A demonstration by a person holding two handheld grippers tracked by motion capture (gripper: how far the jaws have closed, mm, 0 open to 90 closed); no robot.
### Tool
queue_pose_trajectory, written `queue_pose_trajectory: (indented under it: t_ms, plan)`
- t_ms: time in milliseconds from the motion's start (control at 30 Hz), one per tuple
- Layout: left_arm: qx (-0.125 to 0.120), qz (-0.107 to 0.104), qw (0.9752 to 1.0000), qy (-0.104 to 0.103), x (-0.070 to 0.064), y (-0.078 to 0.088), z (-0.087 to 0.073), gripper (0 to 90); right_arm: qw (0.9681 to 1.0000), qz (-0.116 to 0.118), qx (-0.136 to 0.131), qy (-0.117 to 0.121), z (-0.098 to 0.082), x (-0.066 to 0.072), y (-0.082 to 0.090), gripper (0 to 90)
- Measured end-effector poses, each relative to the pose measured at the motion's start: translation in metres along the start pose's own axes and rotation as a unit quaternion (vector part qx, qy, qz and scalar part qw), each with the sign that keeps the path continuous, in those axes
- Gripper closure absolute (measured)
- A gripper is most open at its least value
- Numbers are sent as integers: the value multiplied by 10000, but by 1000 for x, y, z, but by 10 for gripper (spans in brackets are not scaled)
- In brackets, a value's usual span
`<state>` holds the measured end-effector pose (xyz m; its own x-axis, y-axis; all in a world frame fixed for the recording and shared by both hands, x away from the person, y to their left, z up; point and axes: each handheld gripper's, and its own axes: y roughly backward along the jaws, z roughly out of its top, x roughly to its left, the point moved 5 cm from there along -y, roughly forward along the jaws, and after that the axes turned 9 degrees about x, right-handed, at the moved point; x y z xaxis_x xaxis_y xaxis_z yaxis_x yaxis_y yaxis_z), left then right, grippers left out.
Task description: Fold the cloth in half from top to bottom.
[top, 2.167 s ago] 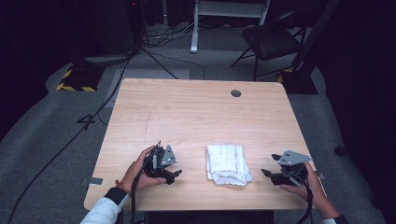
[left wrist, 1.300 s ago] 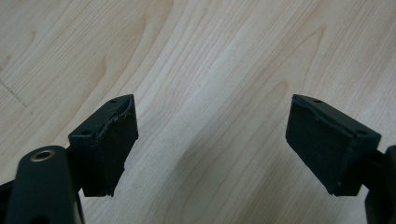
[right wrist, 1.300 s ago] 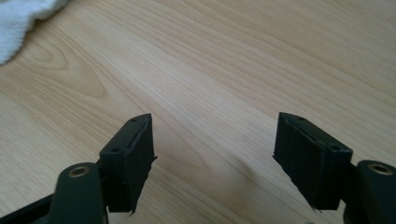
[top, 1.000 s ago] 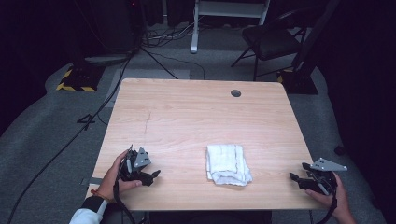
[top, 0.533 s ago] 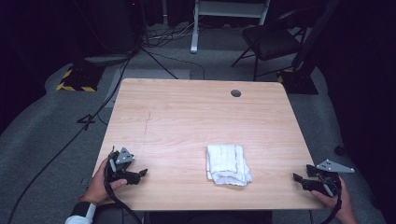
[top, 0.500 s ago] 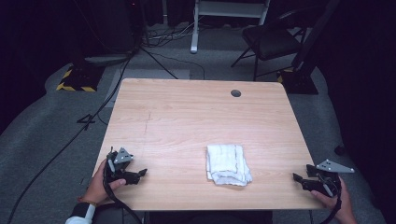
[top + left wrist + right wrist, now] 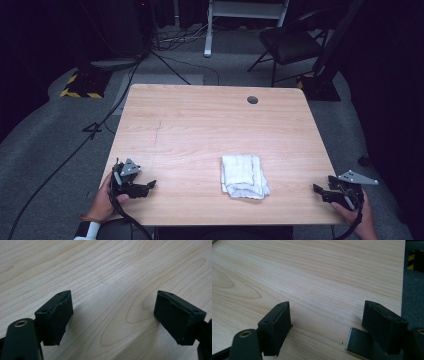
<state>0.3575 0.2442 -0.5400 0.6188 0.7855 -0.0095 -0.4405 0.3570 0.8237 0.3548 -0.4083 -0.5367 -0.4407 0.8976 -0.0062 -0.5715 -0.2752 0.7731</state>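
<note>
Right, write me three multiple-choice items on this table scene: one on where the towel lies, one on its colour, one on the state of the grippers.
1. Where does the folded towel lie on the table?
A. at the far edge by the hole
B. near the person's edge, between the two hands
C. hanging off the left side

2. What colour is the towel?
A. white
B. blue
C. black

3. How do the jaws of the left hand-held gripper and the right hand-held gripper stand?
A. both shut on the towel
B. one open, one shut on the towel
C. both open, holding nothing

Key: 1 B, the high view shows it at the near edge with a gripper off to each side. 2 A, it reads white against the wood. 3 C, both gripper views show bare wood between spread jaws.
</note>
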Motion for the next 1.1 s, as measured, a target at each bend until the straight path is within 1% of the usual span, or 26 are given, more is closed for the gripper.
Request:
queue_pose_trajectory:
  t_ms: [700, 1100]
  plan:
    - [-3, -15, 10000, 55, -1, -1, 0, 155, 10000, -9, -1, -16, 0, 0, 0, 232]
    - [7, -3, 10000, 20, 0, -1, 1, 151, 10000, -8, -1, -14, 0, 0, 0, 232]
